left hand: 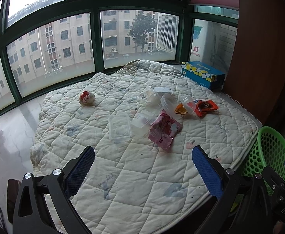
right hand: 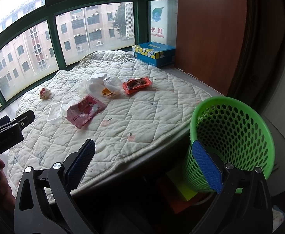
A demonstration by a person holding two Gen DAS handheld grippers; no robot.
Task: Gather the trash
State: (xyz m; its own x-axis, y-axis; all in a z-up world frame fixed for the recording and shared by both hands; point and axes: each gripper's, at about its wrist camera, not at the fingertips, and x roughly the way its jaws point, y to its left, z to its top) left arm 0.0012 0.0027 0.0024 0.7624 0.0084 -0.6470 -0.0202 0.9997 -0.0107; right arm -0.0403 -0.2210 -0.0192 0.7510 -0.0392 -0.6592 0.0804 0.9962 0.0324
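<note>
Surface: quilted cream pad [left hand: 134,167] laid over a ledge under a green-framed bay window [left hand: 95,39]; you face apartment blocks through the glass
Left gripper [left hand: 143,172]: you hold it above the near part of the pad, jaws spread wide, nothing between the blue pads [left hand: 82,171]
Right gripper [right hand: 144,166]: you hold it off the pad's near edge, jaws spread wide and empty; its right pad [right hand: 207,167] overlaps the basket wall in view, contact cannot be told
Basket: green perforated basket [right hand: 240,128] stands beside the pad's near right corner, tilted, mouth facing the pad
Pink wrapper [left hand: 165,129]: lies flat near the middle of the pad, touching a clear tray
Clear trays: rectangular clear tray [left hand: 120,128] just left of the pink wrapper; a second clear tray [left hand: 142,123] sits between them
Clear cups: cluster of clear lidded cups [left hand: 158,97] beyond the pink wrapper; an orange scrap [left hand: 181,110] lies against them
Orange wrapper [left hand: 205,107]: at the right end of the cluster, opened
Crumpled ball [left hand: 87,97]: red-and-white wad, well apart on the left of the pad
Box: blue carton with yellow and white spots [left hand: 203,74] at the far right corner beside a brown panel [left hand: 263,58]
</note>
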